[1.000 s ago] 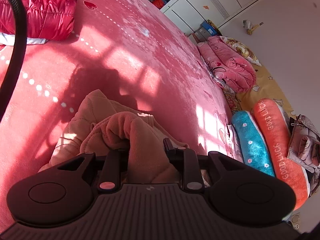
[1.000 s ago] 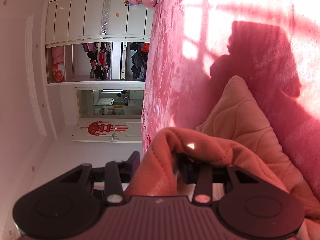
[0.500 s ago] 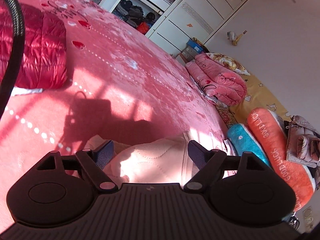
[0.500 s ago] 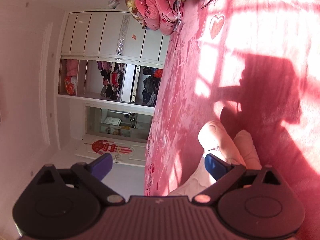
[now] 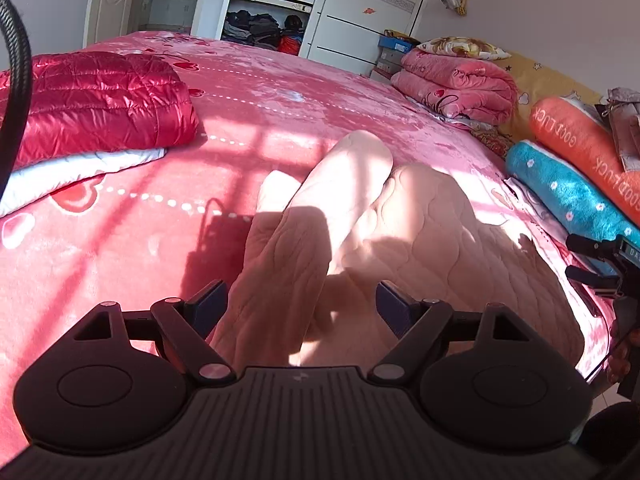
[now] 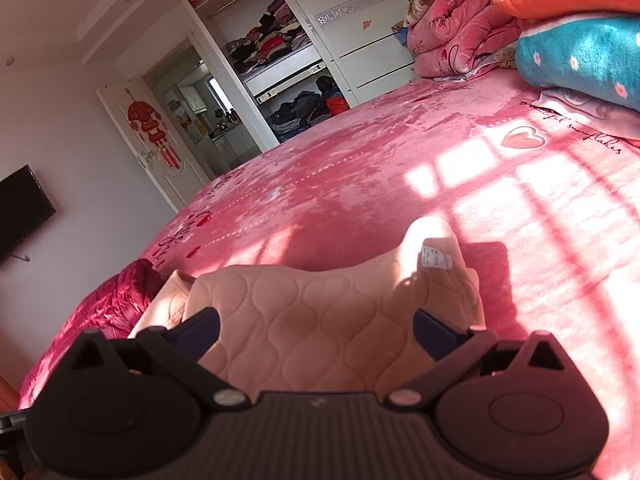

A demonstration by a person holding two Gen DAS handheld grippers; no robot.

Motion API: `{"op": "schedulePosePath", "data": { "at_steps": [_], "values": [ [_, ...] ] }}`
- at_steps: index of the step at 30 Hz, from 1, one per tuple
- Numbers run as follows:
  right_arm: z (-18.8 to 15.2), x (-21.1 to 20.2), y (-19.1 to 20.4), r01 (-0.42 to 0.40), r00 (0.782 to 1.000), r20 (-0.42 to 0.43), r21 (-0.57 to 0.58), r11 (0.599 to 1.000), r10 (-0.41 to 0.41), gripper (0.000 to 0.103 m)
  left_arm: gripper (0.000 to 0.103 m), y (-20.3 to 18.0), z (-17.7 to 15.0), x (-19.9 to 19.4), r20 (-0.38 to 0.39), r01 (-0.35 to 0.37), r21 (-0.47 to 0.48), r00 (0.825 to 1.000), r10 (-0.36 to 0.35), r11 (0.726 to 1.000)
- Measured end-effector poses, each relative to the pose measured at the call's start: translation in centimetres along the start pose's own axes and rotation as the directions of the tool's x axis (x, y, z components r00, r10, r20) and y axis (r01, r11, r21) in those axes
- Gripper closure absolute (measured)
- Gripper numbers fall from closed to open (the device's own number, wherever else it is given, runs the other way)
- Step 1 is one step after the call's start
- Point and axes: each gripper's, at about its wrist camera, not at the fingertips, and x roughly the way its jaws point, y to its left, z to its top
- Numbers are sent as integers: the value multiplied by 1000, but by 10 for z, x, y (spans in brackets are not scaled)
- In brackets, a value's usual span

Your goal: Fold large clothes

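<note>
A peach quilted garment (image 5: 400,232) lies folded in a heap on the pink bed cover (image 5: 280,92); one sleeve or fold runs toward the camera. My left gripper (image 5: 300,300) is open just above its near end, and the cloth passes between the fingers without being pinched. In the right wrist view the same garment (image 6: 312,308) lies flat with a white label (image 6: 434,258) showing. The jaws of my right gripper (image 6: 316,322) are opening wide over its near edge, clear of the cloth. That gripper also shows at the right edge of the left wrist view.
A folded red down jacket (image 5: 96,96) rests on a pale folded piece (image 5: 72,168) at the left. A rolled pink quilt (image 5: 460,84), a blue pillow (image 5: 572,196) and an orange pillow (image 5: 580,140) line the bed's head. An open wardrobe (image 6: 280,52) stands beyond.
Both grippers were shut on bunched peach cloth; they have let go and opened wide. Both wrists have rolled level and drawn back, and the garment now lies on the bed.
</note>
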Motion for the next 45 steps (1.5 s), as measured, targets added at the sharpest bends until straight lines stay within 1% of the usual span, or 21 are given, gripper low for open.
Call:
{"op": "schedulePosePath", "data": {
  "at_steps": [6, 8, 10, 12, 15, 17, 19, 20, 21, 23, 25, 27, 30, 32, 33, 35, 37, 40, 42, 44, 45],
  "values": [
    [-31, -14, 5, 99, 994, -36, -74, 992, -102, 1, 14, 19, -16, -4, -1, -40, -30, 999, 40, 999],
    [-40, -18, 8, 151, 986, -45, -126, 980, -158, 1, 20, 23, -17, -4, 1, -46, -41, 999, 46, 998],
    [-45, -17, 10, 206, 975, -42, -180, 962, -217, 1, 21, 25, -17, -2, 7, -42, -44, 999, 42, 998],
    [-48, -13, 8, 239, 966, -50, -209, 948, -254, 1, 21, 27, -16, 0, 12, -69, -47, 998, 69, 997],
    [-51, -8, 4, 292, 949, -45, -234, 927, -311, 1, 20, 35, -13, -7, 18, -97, -180, 995, 102, 979],
    [-50, -7, -1, 292, 950, -49, -212, 933, -309, 1, 20, 41, -14, -14, 21, -98, -206, 994, 104, 974],
    [-49, -8, -6, 302, 948, -48, -186, 935, -315, 1, 22, 28, -11, -23, 47, -155, -154, 985, 164, 976],
    [-48, -8, -7, 305, 947, -45, -177, 936, -317, 1, 35, 24, -9, -28, 66, -205, -146, 974, 217, 968],
    [-47, -9, -7, 307, 947, -43, -168, 937, -318, 1, 37, 23, -5, -34, 72, -219, -165, 970, 233, 962],
    [-45, -11, -5, 303, 951, -21, -161, 939, -310, 1, 35, 22, 5, -47, 107, -133, -197, 982, 156, 971],
    [-44, -14, -2, 288, 957, 14, -170, 942, -290, 1, 35, 9, 17, -53, 139, -114, -148, 981, 135, 982],
    [-42, -15, 4, 271, 963, 49, -177, 946, -267, 1, 34, -7, 26, -50, 162, -54, -97, 984, 70, 994],
    [-40, -15, 12, 236, 971, 85, -187, 954, -224, 1, 36, -28, 36, -31, 156, 23, -40, 988, -16, 999],
    [-40, -12, 17, 222, 974, 93, -205, 953, -207, 1, 36, -41, 40, -12, 126, 59, 15, 990, -61, 998],
    [-40, -10, 19, 213, 976, 92, -216, 953, -198, 1, 36, -48, 41, -1, 107, 53, 45, 993, -58, 998],
    [-41, -4, 21, 199, 980, 81, -237, 951, -184, 1, 36, -56, 45, 18, 103, -20, 105, 995, 10, 994],
    [-42, 1, 23, 193, 981, 72, -254, 948, -181, 1, 36, -52, 49, 33, 117, -98, 122, 990, 84, 988],
    [-41, 4, 23, 184, 982, 84, -265, 947, -168, 1, 28, -36, 58, 51, 138, -211, 117, 971, 195, 970],
    [-40, 6, 20, 181, 982, 92, -260, 949, -162, 1, 23, -25, 56, 61, 121, -292, 128, 953, 277, 948],
    [-37, 9, 16, 177, 983, 89, -235, 956, -160, 1, 20, -14, 54, 69, 97, -328, 125, 943, 317, 936],
    [-36, 10, 14, 171, 984, 87, -219, 961, -156, 1, 13, -9, 51, 71, 87, -334, 118, 942, 325, 935]
  ]
}}
